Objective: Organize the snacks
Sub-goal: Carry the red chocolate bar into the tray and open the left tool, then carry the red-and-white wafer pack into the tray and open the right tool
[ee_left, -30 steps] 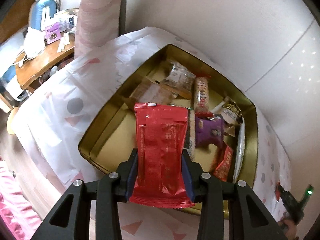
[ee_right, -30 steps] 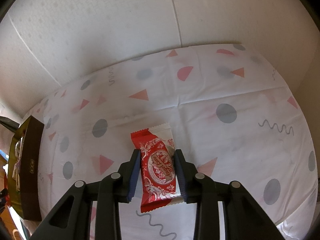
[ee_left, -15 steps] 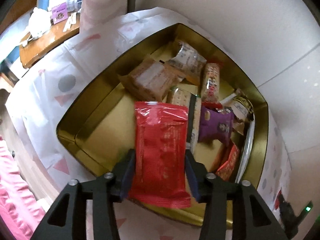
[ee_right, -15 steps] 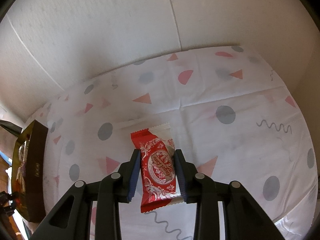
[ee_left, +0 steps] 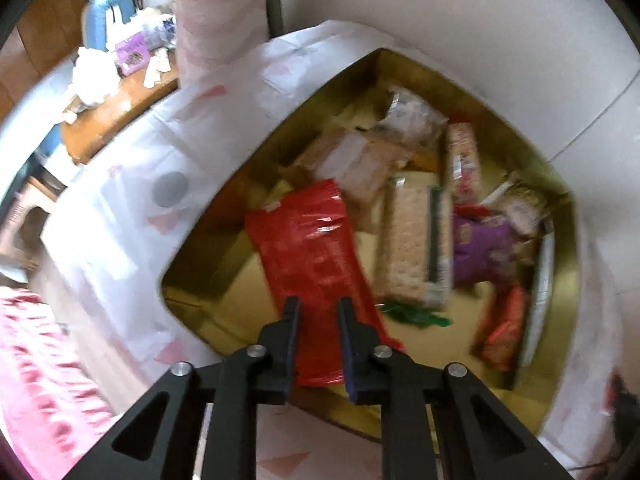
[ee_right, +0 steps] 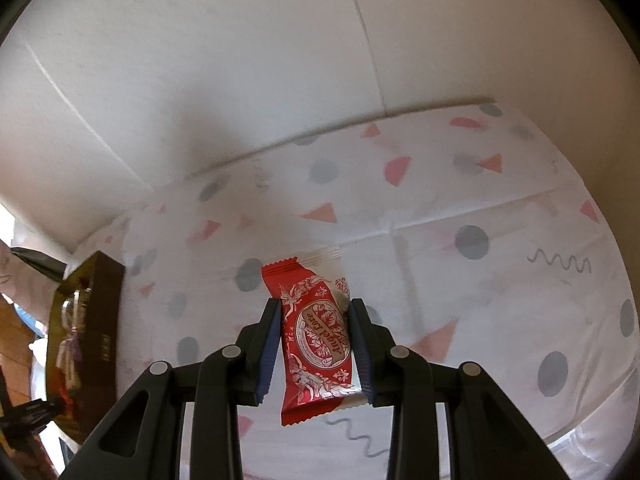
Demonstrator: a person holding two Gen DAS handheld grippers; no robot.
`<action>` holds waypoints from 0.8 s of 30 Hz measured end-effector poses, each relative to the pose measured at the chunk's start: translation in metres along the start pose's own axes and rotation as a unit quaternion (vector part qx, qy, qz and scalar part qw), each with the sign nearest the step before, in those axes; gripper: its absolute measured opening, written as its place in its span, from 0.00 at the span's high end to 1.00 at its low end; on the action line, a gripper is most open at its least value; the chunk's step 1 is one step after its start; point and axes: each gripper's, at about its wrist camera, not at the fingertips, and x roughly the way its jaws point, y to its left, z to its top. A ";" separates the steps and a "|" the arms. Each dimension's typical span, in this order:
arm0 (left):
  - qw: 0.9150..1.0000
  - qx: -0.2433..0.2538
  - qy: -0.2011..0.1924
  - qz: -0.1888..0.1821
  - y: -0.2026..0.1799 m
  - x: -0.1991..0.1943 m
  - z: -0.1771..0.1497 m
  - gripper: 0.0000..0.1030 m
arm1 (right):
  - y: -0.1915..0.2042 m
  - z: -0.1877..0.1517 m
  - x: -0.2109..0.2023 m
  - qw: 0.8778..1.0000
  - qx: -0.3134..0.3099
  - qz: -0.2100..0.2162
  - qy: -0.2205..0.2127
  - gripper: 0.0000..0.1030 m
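Observation:
In the left wrist view my left gripper (ee_left: 318,306) is above the near edge of a gold tin (ee_left: 568,248). A large red snack packet (ee_left: 312,256) lies tilted in the tin under the fingers, no longer clamped; the jaws stand narrowly apart with nothing between them. The tin also holds a cracker pack (ee_left: 408,244), a purple packet (ee_left: 484,248) and several other snacks. In the right wrist view my right gripper (ee_right: 314,340) is shut on a small red and white candy packet (ee_right: 316,332), held above the patterned tablecloth (ee_right: 480,240). The tin (ee_right: 80,328) shows at the far left.
A white wall (ee_right: 280,60) runs behind the table. A wooden desk with clutter (ee_left: 112,92) and a pink striped chair back (ee_left: 220,12) stand beyond the table's far end. Pink fabric (ee_left: 44,360) lies at the lower left.
My left gripper let go of the large red packet, which dropped into the tin and tilted left; the jaws then narrowed. My right gripper carried its candy packet leftward, toward the tin.

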 end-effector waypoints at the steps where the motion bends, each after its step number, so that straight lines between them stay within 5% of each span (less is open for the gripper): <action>1: 1.000 -0.005 -0.001 -0.014 0.001 0.000 0.000 0.78 | 0.004 0.001 -0.003 1.000 -0.003 0.005 -0.002 0.67; 5: 1.000 0.005 -0.005 -0.023 0.002 -0.009 -0.006 0.68 | 0.018 0.003 -0.012 1.000 -0.008 0.025 -0.006 0.67; 7: 1.000 0.019 -0.016 -0.018 -0.002 -0.018 -0.011 0.44 | 0.025 0.003 -0.015 0.999 -0.011 0.036 -0.005 0.67; 9: 0.999 0.029 -0.032 -0.019 -0.005 -0.030 -0.015 0.32 | 0.034 0.004 -0.019 0.999 -0.022 0.045 -0.005 0.67; 16: 0.994 0.080 -0.064 -0.020 -0.023 -0.059 -0.026 0.23 | 0.078 0.000 -0.029 0.994 -0.063 0.085 0.002 0.67; 24: 0.993 0.091 -0.059 -0.036 -0.019 -0.067 -0.033 0.23 | 0.142 -0.014 -0.038 0.983 -0.116 0.140 0.017 0.67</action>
